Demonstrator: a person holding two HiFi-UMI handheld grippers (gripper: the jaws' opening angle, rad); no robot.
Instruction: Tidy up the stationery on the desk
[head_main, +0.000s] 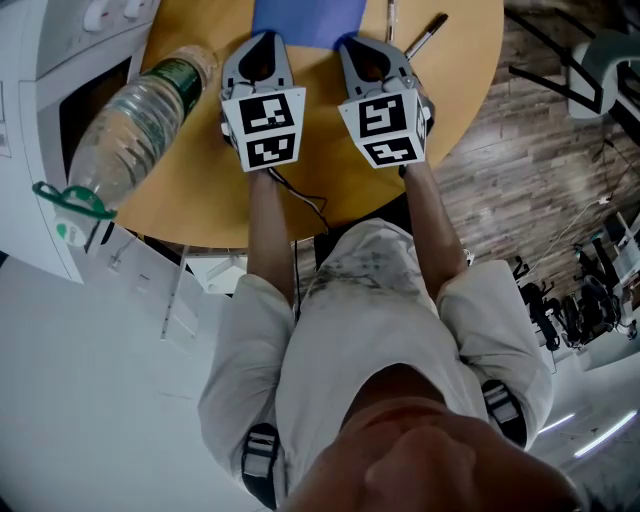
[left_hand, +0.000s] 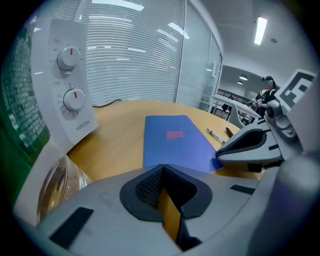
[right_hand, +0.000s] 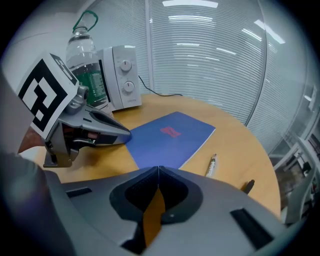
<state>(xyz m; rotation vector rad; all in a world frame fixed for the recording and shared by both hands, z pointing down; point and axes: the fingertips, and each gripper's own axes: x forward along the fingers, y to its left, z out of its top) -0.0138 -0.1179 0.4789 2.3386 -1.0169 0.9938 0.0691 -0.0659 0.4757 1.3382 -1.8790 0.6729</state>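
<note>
A blue notebook (head_main: 305, 18) with a red mark lies flat on the round wooden desk (head_main: 200, 190), just beyond both grippers. My left gripper (head_main: 262, 42) hovers at its near left corner and my right gripper (head_main: 362, 46) at its near right corner. Both are shut with nothing between the jaws. In the left gripper view the notebook (left_hand: 172, 140) lies straight ahead of my left gripper (left_hand: 161, 167). To the right of the notebook (right_hand: 172, 137) in the right gripper view, beyond my right gripper (right_hand: 158, 170), lie a pale pen (right_hand: 211, 165) and a black pen (right_hand: 247, 186).
A clear water bottle (head_main: 130, 125) with a green label and loop stands at the desk's left, against a white appliance (head_main: 60, 60) with two dials. A thin cable (head_main: 300, 200) runs over the desk's near edge. Beyond the right edge are a wooden floor and chairs (head_main: 590, 80).
</note>
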